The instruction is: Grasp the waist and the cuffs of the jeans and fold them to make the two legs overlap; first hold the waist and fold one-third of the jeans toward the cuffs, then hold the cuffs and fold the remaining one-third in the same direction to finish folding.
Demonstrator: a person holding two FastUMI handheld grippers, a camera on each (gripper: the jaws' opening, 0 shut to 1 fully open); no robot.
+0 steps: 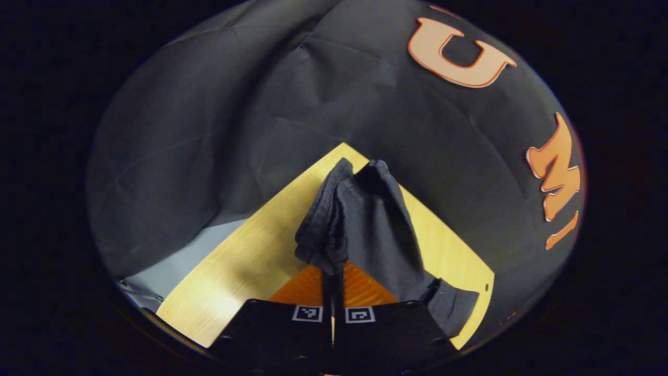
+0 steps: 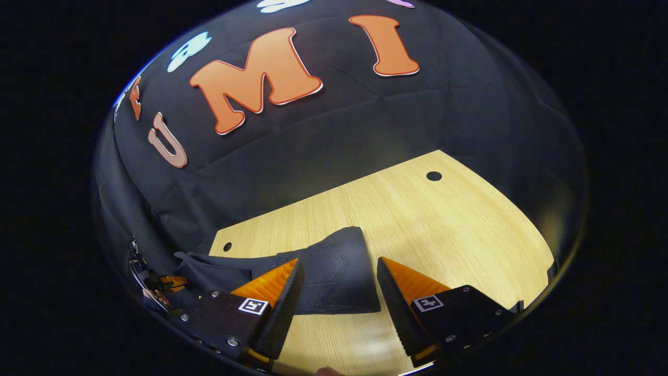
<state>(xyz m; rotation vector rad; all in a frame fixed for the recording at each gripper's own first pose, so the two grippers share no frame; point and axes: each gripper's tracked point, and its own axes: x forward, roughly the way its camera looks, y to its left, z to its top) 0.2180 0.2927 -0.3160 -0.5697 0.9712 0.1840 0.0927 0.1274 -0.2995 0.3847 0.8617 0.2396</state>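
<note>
Dark denim jeans [image 1: 365, 219] hang bunched from the left gripper [image 1: 333, 271], its ridged orange jaws clamped on the fabric. Above the wooden table [image 2: 417, 224], the right gripper [image 2: 339, 282] gapes wide, holding nothing.

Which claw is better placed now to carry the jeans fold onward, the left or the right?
Probably the left. The left claw is already shut on a bunch of the jeans, lifted above the table. The right claw is open, near the jeans lying flat, holding nothing.

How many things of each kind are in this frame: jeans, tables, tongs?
Jeans: 1
Table: 1
Tongs: 2, the left tongs shut on the jeans, the right tongs open above the jeans
Total: 4
</note>
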